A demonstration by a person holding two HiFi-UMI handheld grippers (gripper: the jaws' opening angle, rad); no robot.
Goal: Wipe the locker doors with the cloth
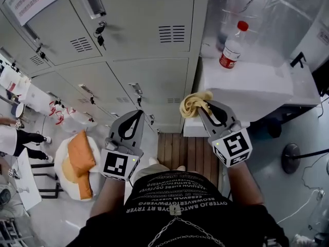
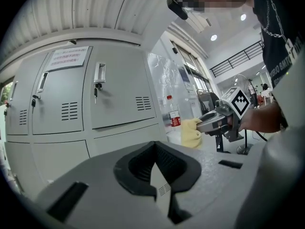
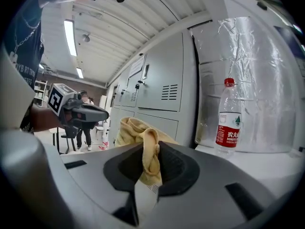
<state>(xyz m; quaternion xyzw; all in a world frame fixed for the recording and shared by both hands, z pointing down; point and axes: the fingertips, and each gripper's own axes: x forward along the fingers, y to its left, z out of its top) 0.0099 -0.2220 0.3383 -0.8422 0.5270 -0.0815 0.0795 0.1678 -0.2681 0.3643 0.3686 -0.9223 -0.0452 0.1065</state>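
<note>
A bank of grey locker doors [image 1: 149,30] was set across the space ahead of both grippers, above a pale floor. Nearest, the left gripper [image 1: 136,113] was seen with its jaws pressed together on nothing. Beside it, the right gripper [image 1: 201,106] was clamped on the yellow cloth [image 1: 192,104], which was bunched in a wad at and just beyond the jaw tips, on the side toward the doors. No contact between cloth and metal could be made out. The doors lay forward of the wad and to that gripper's left, so a push forward and leftward by the right gripper was judged to be what the wipe called for. Farther off, to its right, a red-capped bottle [image 1: 231,48] was stood on a white counter [image 1: 267,86].
</note>
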